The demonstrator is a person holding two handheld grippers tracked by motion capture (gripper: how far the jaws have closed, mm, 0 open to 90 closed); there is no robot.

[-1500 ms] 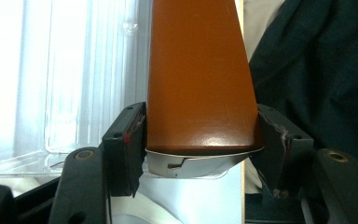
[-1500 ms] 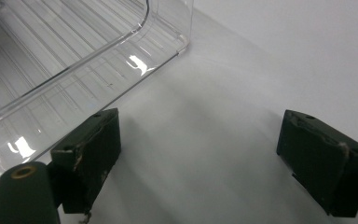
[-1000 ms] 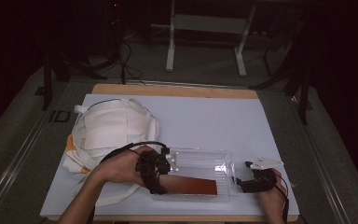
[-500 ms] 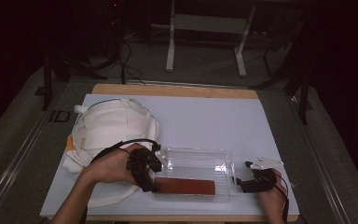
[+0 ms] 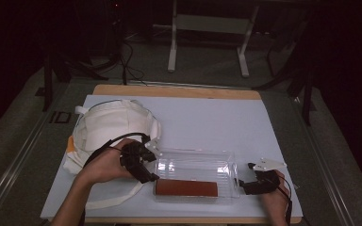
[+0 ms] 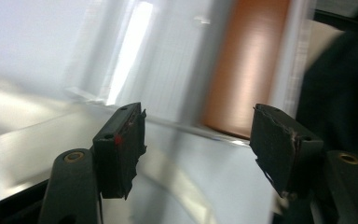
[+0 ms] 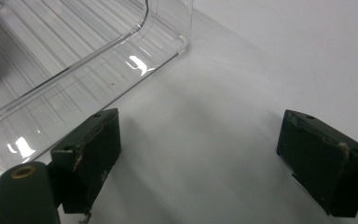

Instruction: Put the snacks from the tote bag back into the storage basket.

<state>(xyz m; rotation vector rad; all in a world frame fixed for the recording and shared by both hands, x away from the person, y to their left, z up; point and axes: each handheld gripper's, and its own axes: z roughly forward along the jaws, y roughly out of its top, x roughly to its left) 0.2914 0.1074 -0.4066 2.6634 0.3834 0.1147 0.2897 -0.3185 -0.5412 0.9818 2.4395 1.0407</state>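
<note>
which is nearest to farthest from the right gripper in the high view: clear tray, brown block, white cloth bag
1. Clear tray: its right end lies just beside the right gripper, at the table's near right.
2. Brown block: inside the tray along its near side, left of the gripper.
3. White cloth bag: far across at the table's left, by the left gripper.

From the high view, light falls on the pale blue-white rectangular table sheet (image 5: 202, 122) while the room behind stays almost black, and the picture is soft and grainy. The left gripper view is smeared by motion blur, with a bright glare streak on the clear plastic rectangular tray (image 6: 135, 42). The right gripper view is sharper, showing small white glints on the tray's ribbed wall and soft shadows beneath the black jaws.
</note>
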